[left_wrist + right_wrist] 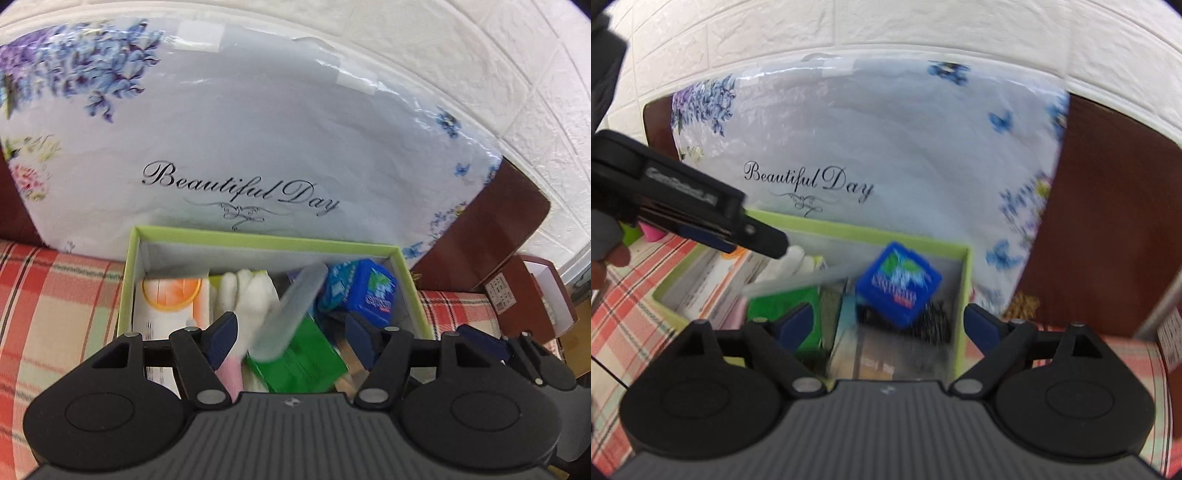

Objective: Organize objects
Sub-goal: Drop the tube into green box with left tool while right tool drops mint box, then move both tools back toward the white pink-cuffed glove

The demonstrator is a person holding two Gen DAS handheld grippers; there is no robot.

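A green-rimmed open box [266, 240] [964, 291] sits on the plaid cloth and holds several items. Inside are an orange-and-white carton [170, 299], a white glove [247, 291], a green packet [303, 358] [783, 299] and a blue tissue pack [369, 291] [899, 282]. A translucent grey flat piece [288, 314] [798, 282] is tilted over the green packet, blurred, touching neither gripper. My left gripper [291, 339] is open just above the box's near side; it also shows in the right wrist view [764, 242]. My right gripper [886, 325] is open above the blue pack, which is blurred.
A large bagged pillow printed "Beautiful Day" [240, 147] [871, 155] stands right behind the box. A dark red headboard [491, 236] [1108, 206] and white brick wall are behind it. A brown carton [532, 295] stands to the right. Plaid cloth [55, 314] surrounds the box.
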